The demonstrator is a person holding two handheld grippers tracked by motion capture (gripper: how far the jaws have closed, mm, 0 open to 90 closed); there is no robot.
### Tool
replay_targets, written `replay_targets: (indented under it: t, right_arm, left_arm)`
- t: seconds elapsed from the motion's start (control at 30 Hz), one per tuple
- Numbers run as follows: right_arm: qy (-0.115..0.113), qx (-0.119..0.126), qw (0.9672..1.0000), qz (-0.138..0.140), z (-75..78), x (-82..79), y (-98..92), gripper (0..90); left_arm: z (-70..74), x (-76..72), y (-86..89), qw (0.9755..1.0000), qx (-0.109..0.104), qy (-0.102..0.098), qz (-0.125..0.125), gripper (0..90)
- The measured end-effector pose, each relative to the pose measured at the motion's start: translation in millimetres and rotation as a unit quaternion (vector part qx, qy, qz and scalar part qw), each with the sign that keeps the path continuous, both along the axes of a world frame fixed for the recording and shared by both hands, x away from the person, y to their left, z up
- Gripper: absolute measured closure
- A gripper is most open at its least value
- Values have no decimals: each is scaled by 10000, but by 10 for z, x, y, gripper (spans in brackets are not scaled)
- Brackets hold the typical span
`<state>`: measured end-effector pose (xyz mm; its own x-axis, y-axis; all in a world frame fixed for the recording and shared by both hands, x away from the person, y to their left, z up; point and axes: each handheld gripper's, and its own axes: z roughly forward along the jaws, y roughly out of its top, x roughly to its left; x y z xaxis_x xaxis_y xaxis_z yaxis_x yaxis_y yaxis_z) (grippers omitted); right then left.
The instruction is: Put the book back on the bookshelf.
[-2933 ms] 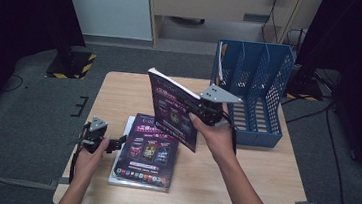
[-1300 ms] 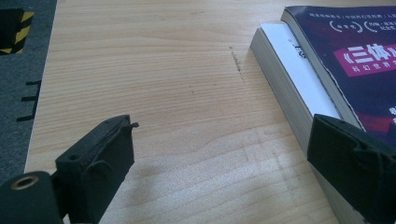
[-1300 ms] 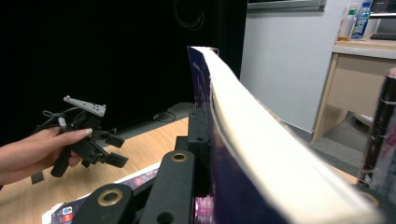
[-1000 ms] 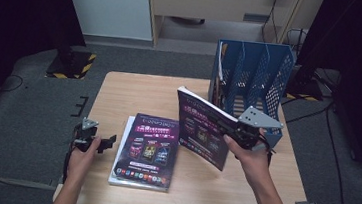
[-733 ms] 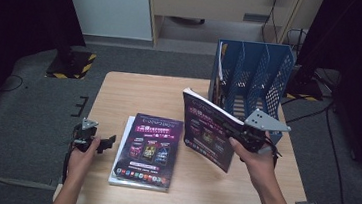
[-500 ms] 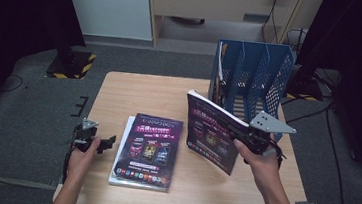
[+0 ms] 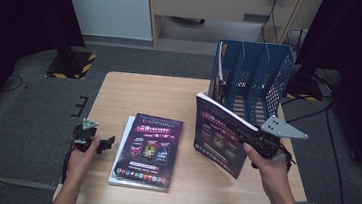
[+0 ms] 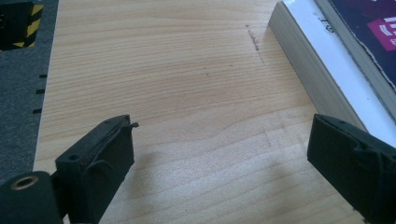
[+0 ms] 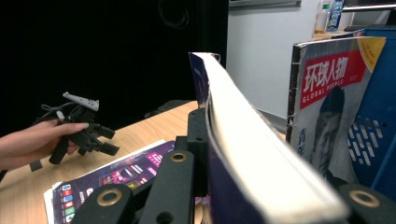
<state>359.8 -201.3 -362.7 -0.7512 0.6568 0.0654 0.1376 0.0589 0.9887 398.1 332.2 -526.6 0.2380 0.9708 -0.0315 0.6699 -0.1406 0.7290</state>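
Around your wooden table (image 7: 134, 92) lies grey carpet (image 7: 32, 118). Beyond it stand a white panel (image 7: 108, 2) and a wooden cabinet (image 7: 218, 2); darkness flanks both sides.

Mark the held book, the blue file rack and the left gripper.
held book (image 7: 218, 136), high view, front cover.
blue file rack (image 7: 283, 76), high view, right mesh wall.
left gripper (image 8: 219, 163), left gripper view, midway between its open jaws.

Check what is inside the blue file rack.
One magazine with a red title band stands inside the blue file rack, at its left end in the high view. The rack's mesh walls hide the compartment floors.
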Motion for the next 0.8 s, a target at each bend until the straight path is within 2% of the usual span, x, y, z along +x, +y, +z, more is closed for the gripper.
replay_targets:
  t: [0.47,0.8]
  right_arm:
    - [35,41,9999,-130,-18,-58,-153,817]
    - [40,-31,9997,-219,-21,-84,-250,817]
  left_arm:
    - [-24,5,11,10000,48,51,13,62]
    - [-33,8,5,10000,66,71,-4,62]
